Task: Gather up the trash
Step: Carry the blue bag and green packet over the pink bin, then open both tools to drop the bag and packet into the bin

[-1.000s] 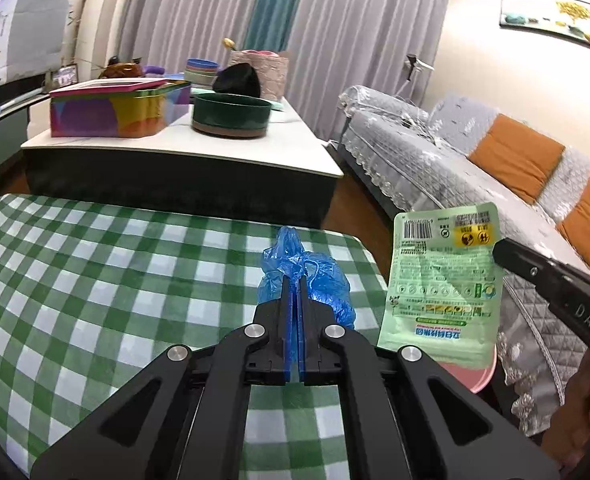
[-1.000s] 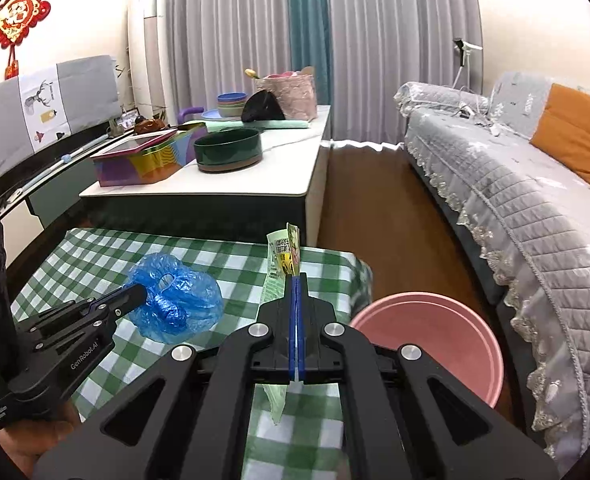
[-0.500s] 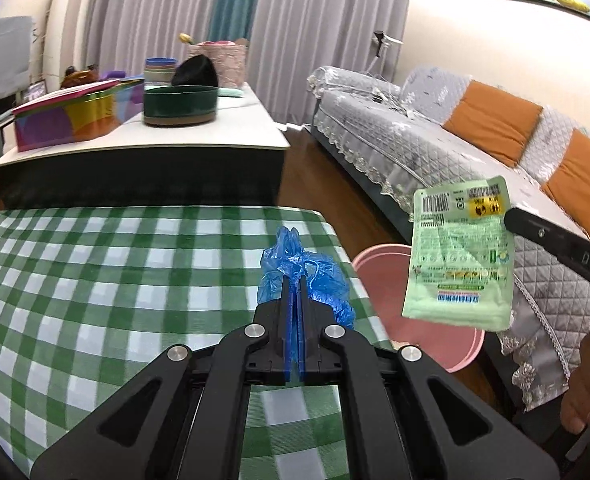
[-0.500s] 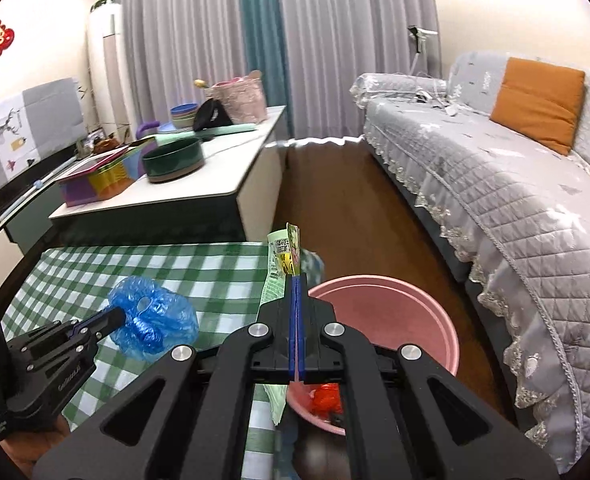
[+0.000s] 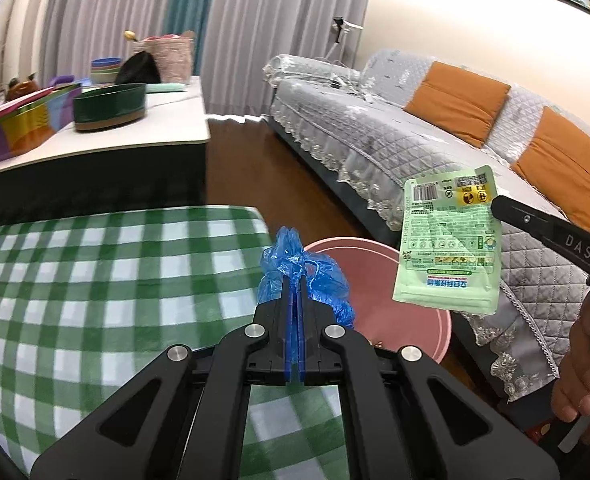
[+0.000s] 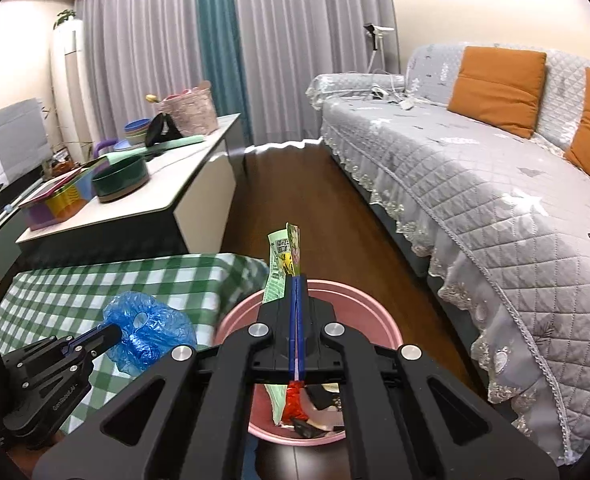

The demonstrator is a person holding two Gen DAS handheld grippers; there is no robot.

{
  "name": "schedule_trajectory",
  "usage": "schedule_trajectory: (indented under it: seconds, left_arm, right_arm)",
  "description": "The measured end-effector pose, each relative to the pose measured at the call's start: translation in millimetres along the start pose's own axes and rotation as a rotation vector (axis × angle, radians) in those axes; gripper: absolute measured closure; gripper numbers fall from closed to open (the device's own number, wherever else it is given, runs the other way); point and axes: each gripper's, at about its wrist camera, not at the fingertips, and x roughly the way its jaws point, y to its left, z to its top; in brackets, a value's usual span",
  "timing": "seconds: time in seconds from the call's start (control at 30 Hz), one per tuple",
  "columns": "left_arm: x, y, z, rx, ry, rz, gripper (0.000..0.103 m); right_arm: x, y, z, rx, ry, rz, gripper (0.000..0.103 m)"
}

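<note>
My left gripper (image 5: 293, 280) is shut on a crumpled blue plastic bag (image 5: 323, 280), held at the right edge of the green checked table (image 5: 95, 280). From the right wrist view the same blue bag (image 6: 147, 332) hangs at the left gripper's tip (image 6: 113, 332). My right gripper (image 6: 297, 280) is shut on a flat green packet (image 6: 283, 264), seen side-on here and flat in the left view (image 5: 447, 248), hanging over the pink bin (image 5: 399, 320). The pink bin (image 6: 383, 320) stands on the floor beside the table and holds red and dark scraps.
A grey quilted sofa (image 6: 495, 200) with orange cushions runs along the right. A white low table (image 6: 167, 200) behind carries a green bowl (image 6: 121, 180), a colourful box and baskets. Wooden floor (image 6: 295, 200) lies between them. A person's hand (image 5: 583, 380) holds the right gripper.
Both grippers have swung right, off the table toward the pink bin. The green packet now hangs over the bin, and the blue bag has reached the table's right edge.
</note>
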Motion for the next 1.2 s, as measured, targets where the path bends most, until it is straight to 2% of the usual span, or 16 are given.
schedule_trajectory:
  seconds: [0.5,0.73,0.77,0.83,0.87,0.9,0.97,1.13,1.2]
  left_arm:
    - [66.6,-35.7,18.8,0.06,0.075,-0.052,0.102]
    - [84.9,-46.6,22.1,0.094,0.087,-0.067,0.101]
    - [86.5,-48.0,22.3,0.099,0.086,-0.068,0.1]
    - [90.1,-48.6,23.1,0.102,0.095,-0.063,0.085]
    - [90.5,-48.2,23.8,0.098,0.094,-0.056,0.07]
    - [89.8,-46.7,24.5,0.093,0.088,-0.049,0.062]
    - [86.0,-41.7,25.3,0.075,0.082,-0.05,0.062]
    - [72.3,-32.6,24.9,0.065,0.076,-0.036,0.06]
    - [63.4,-27.3,25.0,0.058,0.072,-0.028,0.055]
  right_arm:
    - [29.0,-23.5,1.7,0.051,0.028,-0.042,0.102]
    - [43.2,-27.2,-1.1,0.064,0.058,-0.051,0.1]
    - [44.3,-28.5,-1.3,0.066,0.06,-0.059,0.097]
    - [46.6,-33.1,-1.5,0.086,0.068,-0.066,0.068]
    - [46.5,-35.3,-1.3,0.1,0.067,-0.066,0.061]
    - [46.2,-37.1,-0.9,0.11,0.066,-0.071,0.055]
    - [44.7,-38.9,0.4,0.119,0.062,-0.079,0.053]
    - [38.9,-39.9,3.0,0.135,0.054,-0.095,0.039]
    - [33.1,-38.8,5.1,0.137,0.042,-0.096,0.028]
